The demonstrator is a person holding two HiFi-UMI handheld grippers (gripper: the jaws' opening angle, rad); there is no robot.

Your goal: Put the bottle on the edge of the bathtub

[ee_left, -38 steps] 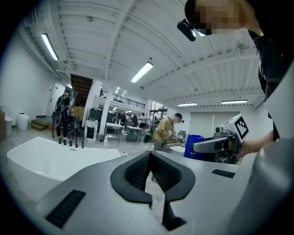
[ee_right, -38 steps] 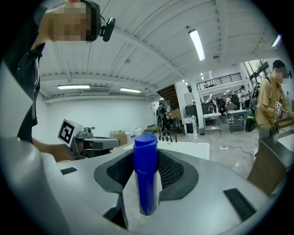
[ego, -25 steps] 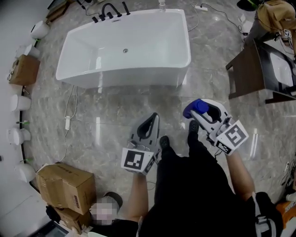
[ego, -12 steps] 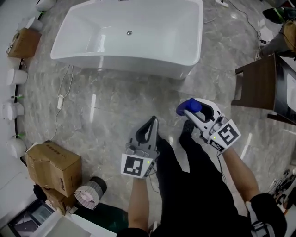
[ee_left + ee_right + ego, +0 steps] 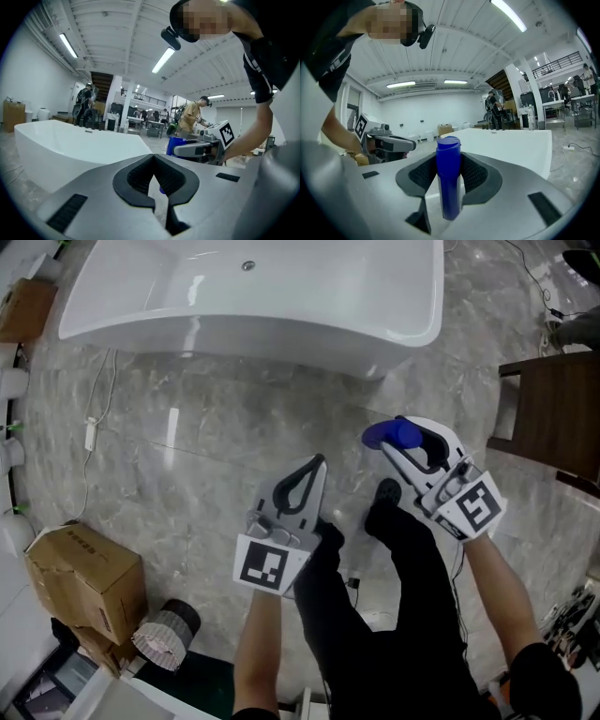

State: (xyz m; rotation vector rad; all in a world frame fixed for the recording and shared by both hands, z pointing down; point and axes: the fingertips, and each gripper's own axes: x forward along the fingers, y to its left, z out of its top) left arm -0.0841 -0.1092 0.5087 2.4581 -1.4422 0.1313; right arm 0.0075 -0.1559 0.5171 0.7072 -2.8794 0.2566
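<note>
cardboard box (image 5: pixel 82 570): stands on the floor (image 5: pixel 216 442) at the left edge of the head view, lower and further left than a second ago.
left gripper (image 5: pixel 316 465): held out ahead of the person's legs, in much the same spot in the head view as before. Its jaws meet at the tips and hold nothing.
bathtub (image 5: pixel 234 339): sits higher and larger in the head view than a second ago. Its far edge and taps have slid out at the top, and only the near wall and part of the basin show.
bottle (image 5: pixel 382 434): blue, upright between the right gripper's pads, carried above the floor just short of the tub's near right corner. It is not yet on the rim.
right gripper (image 5: pixel 401 439): closed on the bottle's body, cap poking up past the jaws. The grip looks the same as a second ago.
what changed: the scene has shifted, while the tools have not moved against the person.
meaning for the task: the person is likely walking to the tub with the bottle, so this is the carry. Reaching the rim and setting the bottle down upright are still to do.
</note>
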